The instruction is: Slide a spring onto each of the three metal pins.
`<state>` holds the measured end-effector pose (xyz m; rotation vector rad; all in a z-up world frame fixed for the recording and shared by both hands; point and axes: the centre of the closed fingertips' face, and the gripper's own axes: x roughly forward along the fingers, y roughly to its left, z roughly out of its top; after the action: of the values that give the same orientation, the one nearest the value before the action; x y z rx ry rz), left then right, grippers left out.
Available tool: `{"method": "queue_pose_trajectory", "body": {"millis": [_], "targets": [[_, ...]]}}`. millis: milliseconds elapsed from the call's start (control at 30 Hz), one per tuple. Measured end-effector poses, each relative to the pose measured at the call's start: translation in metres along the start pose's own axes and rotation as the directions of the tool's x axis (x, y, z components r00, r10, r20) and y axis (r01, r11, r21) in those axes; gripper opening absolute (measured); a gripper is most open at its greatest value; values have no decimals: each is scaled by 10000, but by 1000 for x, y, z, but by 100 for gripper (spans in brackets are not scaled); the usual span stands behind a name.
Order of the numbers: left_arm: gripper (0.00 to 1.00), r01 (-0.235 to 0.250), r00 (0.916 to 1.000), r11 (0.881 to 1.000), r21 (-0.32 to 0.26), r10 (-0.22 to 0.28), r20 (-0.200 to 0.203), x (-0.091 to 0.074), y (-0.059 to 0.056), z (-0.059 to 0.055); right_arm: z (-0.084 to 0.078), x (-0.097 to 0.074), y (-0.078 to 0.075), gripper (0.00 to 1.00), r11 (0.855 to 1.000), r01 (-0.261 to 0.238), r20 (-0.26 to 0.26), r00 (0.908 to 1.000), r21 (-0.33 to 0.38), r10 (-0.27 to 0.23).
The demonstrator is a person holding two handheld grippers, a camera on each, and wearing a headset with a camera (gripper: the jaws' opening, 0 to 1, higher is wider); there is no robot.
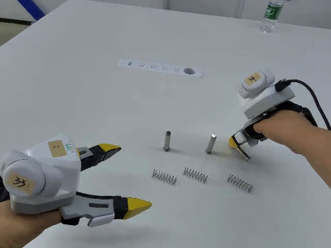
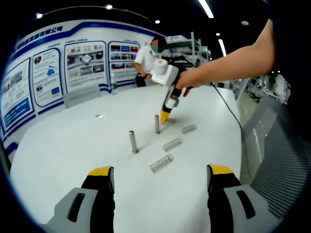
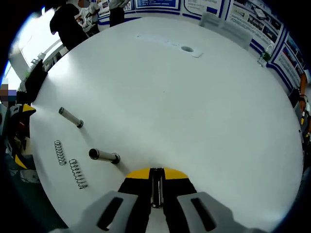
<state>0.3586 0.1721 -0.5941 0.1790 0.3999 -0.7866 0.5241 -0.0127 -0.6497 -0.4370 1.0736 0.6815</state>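
1. The right gripper (image 1: pixel 241 147), at the right of the head view, is pressed together on the third pin (image 3: pixel 156 187). The pin hangs low over the surface (image 1: pixel 77 93); I cannot tell if it touches.
2. The left gripper (image 1: pixel 124 176), at the lower left of the head view, has its jaws spread wide and carries nothing.
3. Two more pins stand upright in the middle of the head view: the left pin (image 1: pixel 167 141) and the middle pin (image 1: pixel 211 143), which is just beside the right gripper.
4. Three springs lie in a row below the pins: the left spring (image 1: pixel 164 177), the middle spring (image 1: pixel 195 175) and the right spring (image 1: pixel 240 183).
5. The pins look like solid, smooth, stiff metal on a narrow foot, so a side push probably tips them.
6. The springs look like thin wire, light and soft. A hard pinch may squash the coils or make a spring jump away. It seems better to take one gently across its middle, with one end free to go over the pin top.
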Motion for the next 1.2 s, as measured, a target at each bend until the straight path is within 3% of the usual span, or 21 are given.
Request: {"method": "queue_pose_trajectory", "body": {"millis": [700, 1200], "targets": [[79, 97, 9999, 9997, 217, -98, 78, 0, -5, 9, -8, -35, -1, 9, 9994, 295, 894, 9955, 194, -311], [79, 190, 9998, 9993, 317, -191, 43, 1, -9, 11, -15, -42, -3, 9, 9985, 312, 1457, 9886, 457, -376]]}}
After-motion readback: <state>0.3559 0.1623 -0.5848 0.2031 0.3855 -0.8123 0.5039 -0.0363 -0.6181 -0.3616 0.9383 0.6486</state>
